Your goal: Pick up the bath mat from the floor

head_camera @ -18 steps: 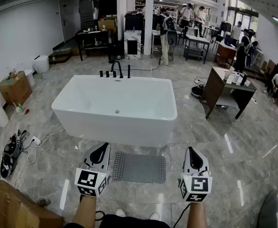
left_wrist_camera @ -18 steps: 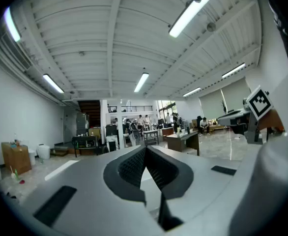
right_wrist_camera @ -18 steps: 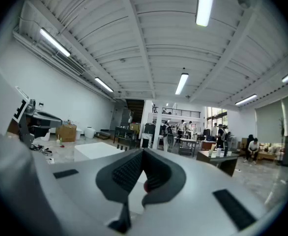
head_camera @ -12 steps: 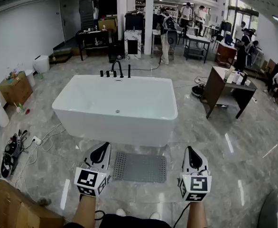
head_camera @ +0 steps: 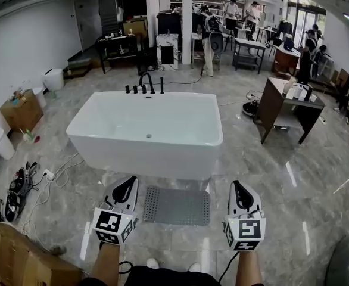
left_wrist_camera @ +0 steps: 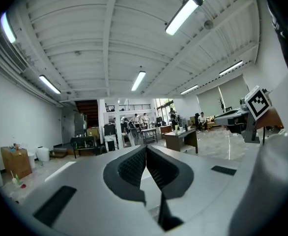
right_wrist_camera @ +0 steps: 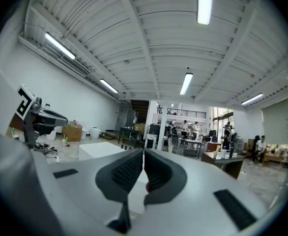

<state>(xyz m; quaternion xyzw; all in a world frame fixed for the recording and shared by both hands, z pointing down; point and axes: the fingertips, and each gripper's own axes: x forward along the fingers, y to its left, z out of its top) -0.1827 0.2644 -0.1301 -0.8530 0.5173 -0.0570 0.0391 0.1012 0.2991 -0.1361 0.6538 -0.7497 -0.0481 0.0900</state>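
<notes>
1. You are holding both claws clenched and empty: the left claw (head_camera: 128, 186) is pressing its jaws together on nothing, and the right claw (head_camera: 238, 189) is doing the same.
2. The bath mat (head_camera: 175, 206) is lying flat on the floor (head_camera: 281, 207), just in front of the bathtub (head_camera: 145, 157), with its long axis running parallel to the tub's near wall.
3. Both claws are pointing toward the bathtub, with the mat sitting lower down and between them.
4. The left claw is looking nearer, over the mat's left end; the right claw is standing slightly clear of the other end, so reaching down with the left seems likeliest.
</notes>
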